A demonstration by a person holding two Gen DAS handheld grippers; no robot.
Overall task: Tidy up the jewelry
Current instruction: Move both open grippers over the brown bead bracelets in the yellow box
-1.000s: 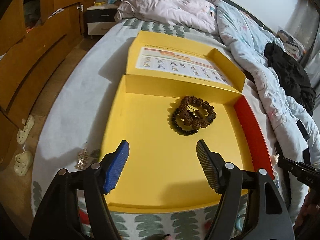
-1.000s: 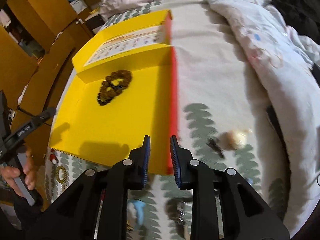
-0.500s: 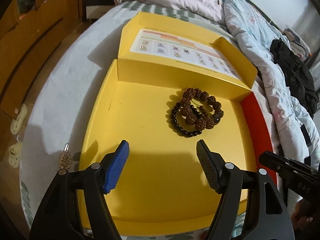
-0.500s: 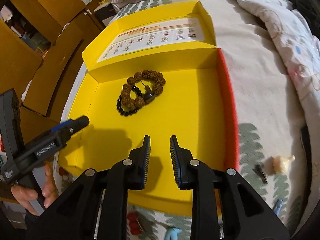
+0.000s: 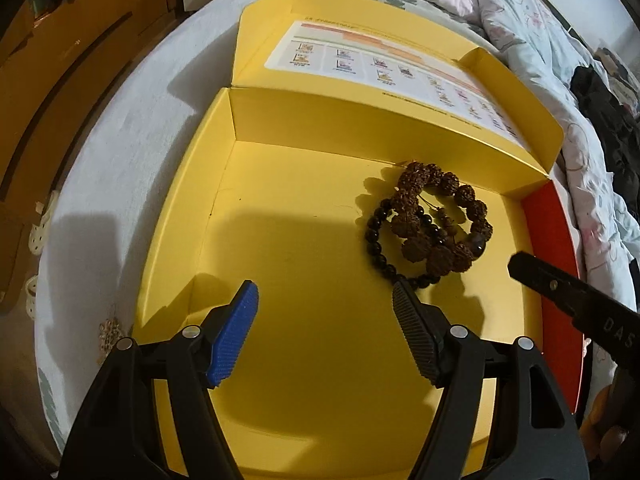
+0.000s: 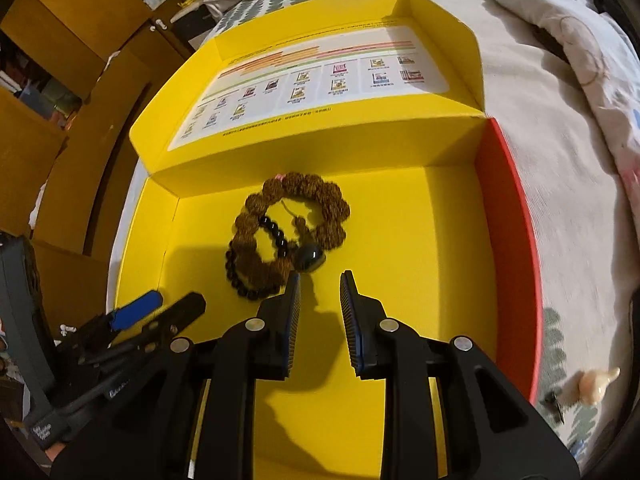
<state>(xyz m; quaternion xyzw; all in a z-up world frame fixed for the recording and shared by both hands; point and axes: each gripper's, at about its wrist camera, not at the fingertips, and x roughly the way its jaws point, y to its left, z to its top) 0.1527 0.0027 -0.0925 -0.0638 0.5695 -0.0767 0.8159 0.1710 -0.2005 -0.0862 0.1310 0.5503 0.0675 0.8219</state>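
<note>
An open yellow box (image 5: 280,248) (image 6: 420,240) with a red right wall lies on the bed. Inside, near its back wall, a brown rough-bead bracelet (image 5: 440,216) (image 6: 304,208) lies on a black bead bracelet (image 5: 376,248) (image 6: 236,276). My left gripper (image 5: 324,312) is open and empty over the box floor, left of the bracelets. My right gripper (image 6: 320,292) is open by a narrow gap and empty, just in front of the bracelets. Each gripper shows in the other's view, the right one (image 5: 560,292) and the left one (image 6: 152,312).
The box lid (image 6: 320,80) with a printed sheet lies flat behind the box. A small trinket (image 5: 110,330) lies on the bed left of the box. A pale ornament (image 6: 596,384) lies right of it. Rumpled bedding (image 5: 540,40) and wooden cabinets (image 5: 60,60) surround the bed.
Both grippers have moved forward over the box, closer to the bracelets. The right gripper swung left from the box's red edge to in front of the bracelets. Jaw openings are unchanged.
</note>
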